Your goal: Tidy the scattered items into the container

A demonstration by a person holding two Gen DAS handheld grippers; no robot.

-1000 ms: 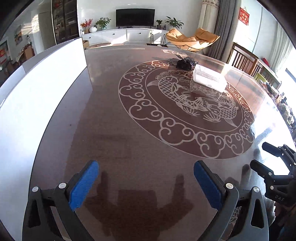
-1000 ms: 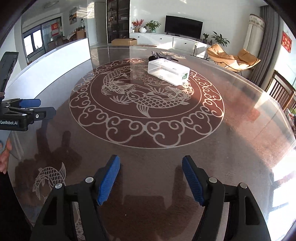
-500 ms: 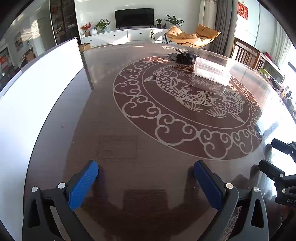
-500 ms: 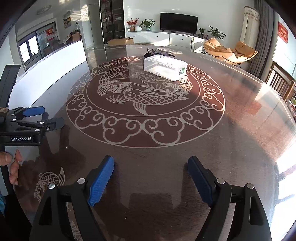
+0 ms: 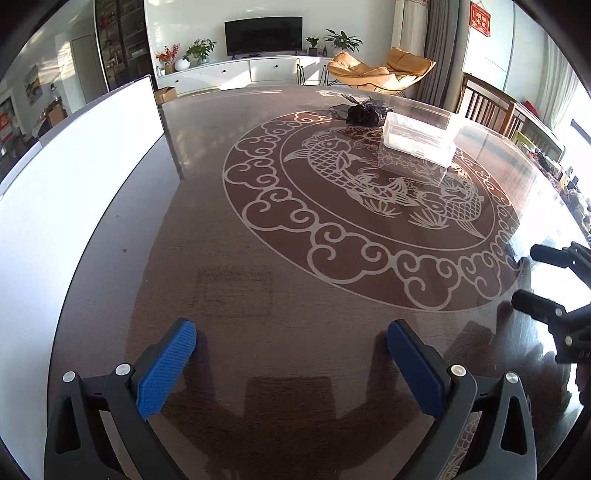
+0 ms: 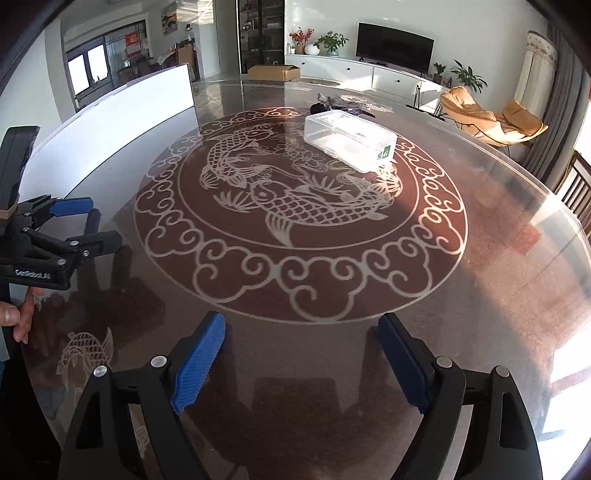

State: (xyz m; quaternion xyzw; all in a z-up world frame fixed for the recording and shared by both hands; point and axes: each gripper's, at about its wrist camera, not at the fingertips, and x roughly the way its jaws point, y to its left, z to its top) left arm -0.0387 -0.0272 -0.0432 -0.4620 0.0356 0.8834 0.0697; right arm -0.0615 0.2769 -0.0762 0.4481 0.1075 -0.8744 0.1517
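Readable text: "GenRobot.AI", white on black, on the body of the left gripper (image 6: 96, 225), at 9 o'clock in the right wrist view. The right gripper (image 5: 524, 277), at 3 o'clock in the left wrist view, carries white lettering cut off by the frame edge, not legible. The clear container (image 6: 349, 139) has a green-marked sticker on its end wall and a printed label on the lid, both too small to read. Red wall hanging (image 5: 480, 23) at 1 o'clock: characters unreadable.
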